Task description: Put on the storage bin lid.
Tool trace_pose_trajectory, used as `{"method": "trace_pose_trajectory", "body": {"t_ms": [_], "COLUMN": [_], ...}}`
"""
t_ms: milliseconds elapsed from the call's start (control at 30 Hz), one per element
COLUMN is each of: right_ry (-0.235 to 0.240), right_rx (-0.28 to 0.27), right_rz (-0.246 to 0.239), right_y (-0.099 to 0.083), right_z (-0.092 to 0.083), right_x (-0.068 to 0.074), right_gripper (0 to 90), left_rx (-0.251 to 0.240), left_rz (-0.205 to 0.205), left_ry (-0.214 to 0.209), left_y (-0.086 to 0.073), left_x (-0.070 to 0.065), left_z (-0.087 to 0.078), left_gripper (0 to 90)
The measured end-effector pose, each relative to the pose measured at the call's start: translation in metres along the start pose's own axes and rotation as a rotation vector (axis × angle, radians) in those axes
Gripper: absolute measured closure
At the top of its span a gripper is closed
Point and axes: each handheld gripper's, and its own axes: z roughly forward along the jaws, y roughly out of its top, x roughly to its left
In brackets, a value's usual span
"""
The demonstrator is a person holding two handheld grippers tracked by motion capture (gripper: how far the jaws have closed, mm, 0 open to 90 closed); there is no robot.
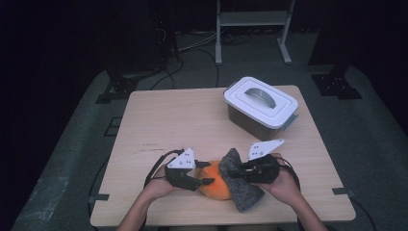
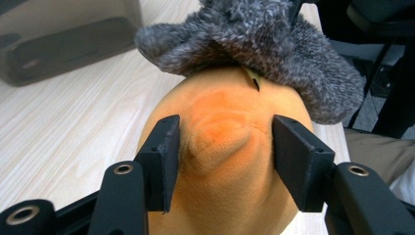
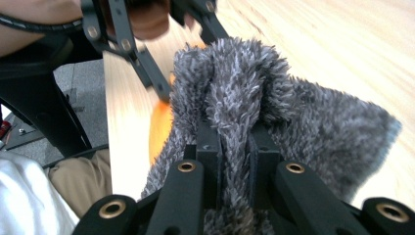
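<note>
An orange soft cushion-like thing point(image 1: 215, 188) lies near the front edge of the wooden table point(image 1: 183, 120). A grey fuzzy cloth point(image 1: 242, 187) is draped over its right side. My left gripper point(image 1: 204, 176) comes at the orange thing from the left. In the left gripper view the jaws point(image 2: 227, 147) press into the orange thing point(image 2: 220, 200), and a fold bulges between them, with the grey cloth point(image 2: 254, 39) just beyond. My right gripper point(image 1: 236, 172) is shut on a bunched ridge of the grey cloth point(image 3: 303, 112); the right gripper point(image 3: 234, 142) has fuzzy pile squeezed between its pads.
A dark storage box with a white lid and handle point(image 1: 261, 101) stands at the table's back right, also seen as the dark box point(image 2: 63, 44). Bare wood lies to the left and middle. A metal frame point(image 1: 252, 19) stands on the floor behind the table.
</note>
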Motion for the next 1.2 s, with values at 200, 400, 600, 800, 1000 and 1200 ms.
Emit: {"method": "trace_pose_trajectory", "body": {"t_ms": [200, 400, 600, 800, 1000, 1200], "right_ry": [-0.012, -0.005, 0.013, -0.003, 0.032, 0.017], "right_rx": [-0.031, -0.034, -0.039, -0.020, -0.054, -0.022], "right_rz": [0.030, 0.013, 0.111, 0.154, 0.139, 0.164], "right_y": [-0.001, 0.001, -0.019, -0.027, -0.020, -0.027], "right_z": [0.003, 0.004, 0.002, 0.001, 0.003, -0.001], "right_x": [-0.001, -0.001, -0.021, -0.031, -0.026, -0.034], "right_gripper": [78.3, 78.2, 78.2, 78.1, 78.0, 78.0], "left_rx": [-0.047, 0.001, -0.013, -0.026, -0.031, -0.044], "left_rz": [-0.019, 0.011, -0.042, -0.064, -0.065, -0.059], "left_ry": [-0.035, -0.006, -0.019, -0.032, -0.041, -0.043], "left_y": [0.010, 0.003, -0.010, -0.017, -0.018, -0.014], "left_x": [-0.005, -0.003, 0.010, 0.017, 0.017, 0.015], "left_z": [0.003, 0.003, -0.008, -0.014, -0.014, -0.010], "left_gripper": [28.0, 42.2, 43.9, 43.9, 43.7, 43.0]}}
